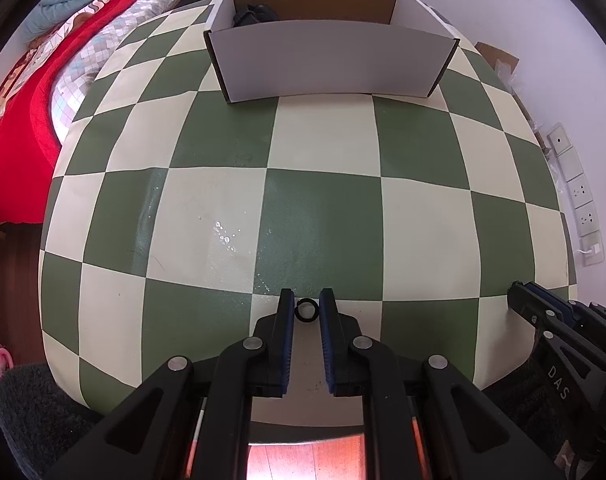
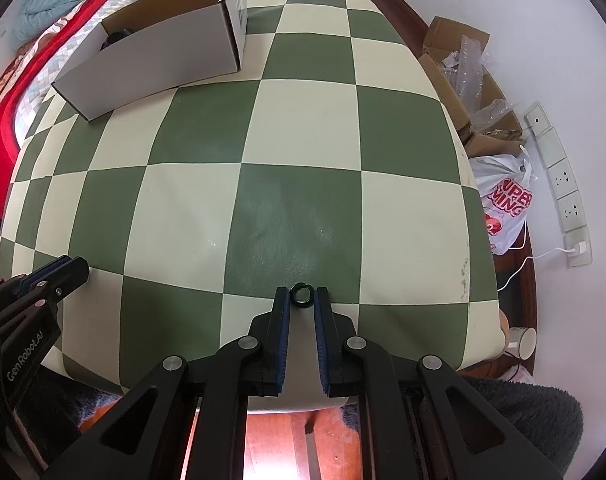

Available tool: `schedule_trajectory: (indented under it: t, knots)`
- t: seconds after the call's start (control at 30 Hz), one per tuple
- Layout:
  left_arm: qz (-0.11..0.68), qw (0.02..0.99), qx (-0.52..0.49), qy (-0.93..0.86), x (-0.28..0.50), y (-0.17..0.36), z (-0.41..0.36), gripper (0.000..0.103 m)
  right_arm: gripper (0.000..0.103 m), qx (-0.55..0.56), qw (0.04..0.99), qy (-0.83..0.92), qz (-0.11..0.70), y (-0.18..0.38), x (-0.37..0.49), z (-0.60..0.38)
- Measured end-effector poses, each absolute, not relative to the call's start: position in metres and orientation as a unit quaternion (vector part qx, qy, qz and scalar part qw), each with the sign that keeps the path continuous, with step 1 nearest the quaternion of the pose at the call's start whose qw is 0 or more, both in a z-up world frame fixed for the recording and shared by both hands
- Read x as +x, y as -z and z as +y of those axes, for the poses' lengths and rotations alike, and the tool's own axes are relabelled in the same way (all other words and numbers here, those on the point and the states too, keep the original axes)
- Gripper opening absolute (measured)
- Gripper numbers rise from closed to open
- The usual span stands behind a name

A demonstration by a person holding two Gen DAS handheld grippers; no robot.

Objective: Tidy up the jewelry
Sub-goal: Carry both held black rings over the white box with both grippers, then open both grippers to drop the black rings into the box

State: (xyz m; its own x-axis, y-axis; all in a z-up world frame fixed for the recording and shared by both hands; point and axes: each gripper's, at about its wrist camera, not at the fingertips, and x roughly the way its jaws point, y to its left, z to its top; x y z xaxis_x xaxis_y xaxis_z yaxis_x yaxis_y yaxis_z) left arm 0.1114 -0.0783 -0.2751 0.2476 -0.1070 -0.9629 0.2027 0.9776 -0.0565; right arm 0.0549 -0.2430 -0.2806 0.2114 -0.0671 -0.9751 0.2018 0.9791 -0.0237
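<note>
A small black ring (image 1: 305, 318) is pinched upright between the blue pads of my left gripper (image 1: 307, 299), low over the checkered tablecloth (image 1: 323, 208). My right gripper (image 2: 302, 294) is shut on a dark green ring (image 2: 301, 303) in the same way, near the table's front edge. Each gripper shows at the side of the other's view: the right gripper (image 1: 517, 298) at the lower right, the left gripper (image 2: 77, 268) at the lower left. An open white cardboard box (image 1: 331, 60) stands at the far side of the table with a dark item (image 1: 255, 14) inside.
A bed with a red blanket (image 1: 19, 120) runs along the left of the table. To the right, against the wall, are cardboard boxes with plastic wrap (image 2: 475, 80), a white shopping bag (image 2: 503, 204) and a socket strip (image 2: 563, 184). Wood floor shows below the table's front edge.
</note>
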Motion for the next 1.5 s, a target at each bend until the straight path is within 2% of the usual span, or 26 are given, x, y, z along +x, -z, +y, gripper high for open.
schedule_trajectory:
  t: [0.23, 0.43, 0.7, 0.9, 1.17, 1.5]
  knots:
    - [0.596, 0.796, 0.029, 0.103, 0.112, 0.258, -0.075, 0.010, 0.013, 0.064, 0.791, 0.084, 0.602, 0.265, 0.056, -0.247]
    - [0.576, 0.808, 0.006, 0.121, 0.124, 0.222, -0.072, 0.010, 0.013, 0.077, 0.810, 0.072, 0.577, 0.237, 0.068, -0.246]
    - [0.537, 0.833, -0.030, 0.132, 0.177, 0.158, -0.056, 0.010, 0.012, 0.096, 0.840, 0.041, 0.533, 0.184, 0.111, -0.246]
    - [0.525, 0.839, -0.033, 0.138, 0.231, 0.137, -0.057, 0.010, 0.013, 0.128, 0.846, -0.004, 0.517, 0.162, 0.165, -0.239]
    - [0.552, 0.817, -0.059, 0.152, 0.309, 0.153, -0.064, 0.010, 0.012, 0.209, 0.812, -0.052, 0.543, 0.188, 0.255, -0.244]
    - [0.615, 0.764, -0.112, 0.162, 0.360, 0.196, -0.067, 0.012, 0.014, 0.189, 0.793, -0.059, 0.576, 0.220, 0.320, -0.236]
